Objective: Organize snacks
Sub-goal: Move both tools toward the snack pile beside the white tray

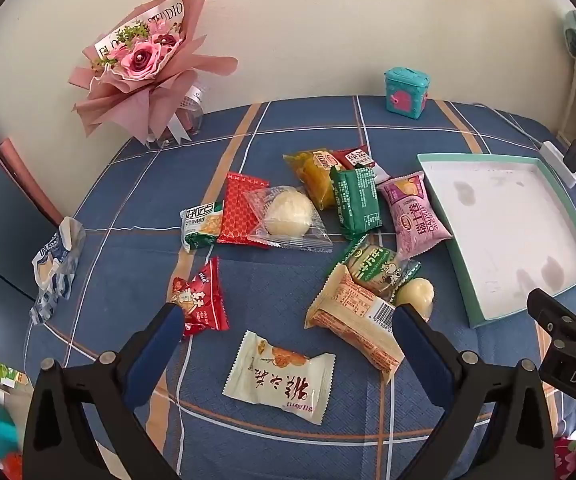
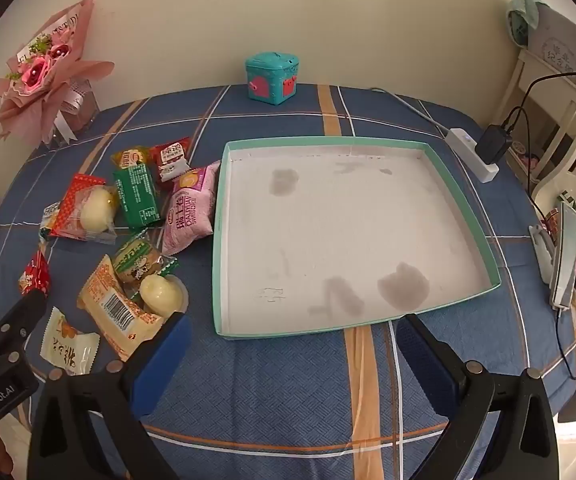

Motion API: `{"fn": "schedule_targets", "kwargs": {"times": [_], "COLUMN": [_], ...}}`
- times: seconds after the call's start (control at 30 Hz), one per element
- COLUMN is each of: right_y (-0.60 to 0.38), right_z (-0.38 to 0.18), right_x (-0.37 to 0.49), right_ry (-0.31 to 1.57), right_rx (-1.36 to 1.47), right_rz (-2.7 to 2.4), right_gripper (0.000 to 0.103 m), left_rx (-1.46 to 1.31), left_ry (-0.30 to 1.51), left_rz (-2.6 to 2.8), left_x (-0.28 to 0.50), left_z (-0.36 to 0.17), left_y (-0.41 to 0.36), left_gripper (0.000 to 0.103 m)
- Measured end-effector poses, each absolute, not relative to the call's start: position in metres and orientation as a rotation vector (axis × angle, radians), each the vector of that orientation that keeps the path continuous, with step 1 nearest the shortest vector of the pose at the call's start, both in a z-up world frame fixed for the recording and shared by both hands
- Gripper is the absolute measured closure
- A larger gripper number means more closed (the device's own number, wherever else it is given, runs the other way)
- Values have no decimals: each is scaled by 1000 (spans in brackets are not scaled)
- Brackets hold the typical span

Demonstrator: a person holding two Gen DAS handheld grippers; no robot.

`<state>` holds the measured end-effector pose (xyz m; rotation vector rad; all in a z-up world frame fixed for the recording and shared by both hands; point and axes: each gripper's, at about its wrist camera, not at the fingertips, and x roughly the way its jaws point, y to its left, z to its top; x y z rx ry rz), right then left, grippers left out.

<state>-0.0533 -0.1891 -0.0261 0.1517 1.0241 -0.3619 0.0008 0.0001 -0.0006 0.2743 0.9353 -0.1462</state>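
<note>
Several wrapped snacks lie scattered on the blue plaid tablecloth. My left gripper (image 1: 283, 312) hangs open above a cream packet (image 1: 279, 378), with a red packet (image 1: 199, 300) by its left finger and a tan barcoded packet (image 1: 352, 316) by its right. A pink packet (image 1: 414, 216) leans beside the shallow teal-rimmed tray (image 1: 464, 276), whose white floor holds no snacks. My right gripper (image 2: 294, 326) stands open over the tray's near rim (image 2: 308, 330), nothing between its fingers. The snack pile (image 2: 135, 216) lies left of the tray in that view.
A pink flower bouquet (image 1: 143, 64) stands at the back left, a small teal box (image 2: 271, 78) at the back edge. A crumpled blue-white wrapper (image 1: 53, 268) lies at the left table edge. A power strip with charger (image 2: 476, 152) sits right of the tray.
</note>
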Motion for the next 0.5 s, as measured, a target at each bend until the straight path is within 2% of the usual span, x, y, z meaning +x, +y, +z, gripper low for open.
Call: {"fn": "schedule_targets", "kwargs": {"times": [0.5], "right_y": [-185], "right_z": [-25], "right_x": [-54], "right_ry": [1020], "right_rx": [135], "right_rz": [-360], "right_gripper": [0], "left_rx": [235], "left_ry": [942], "left_rz": [-198], "left_x": [0], "left_z": [1], "left_y": [0], "left_gripper": [0]}}
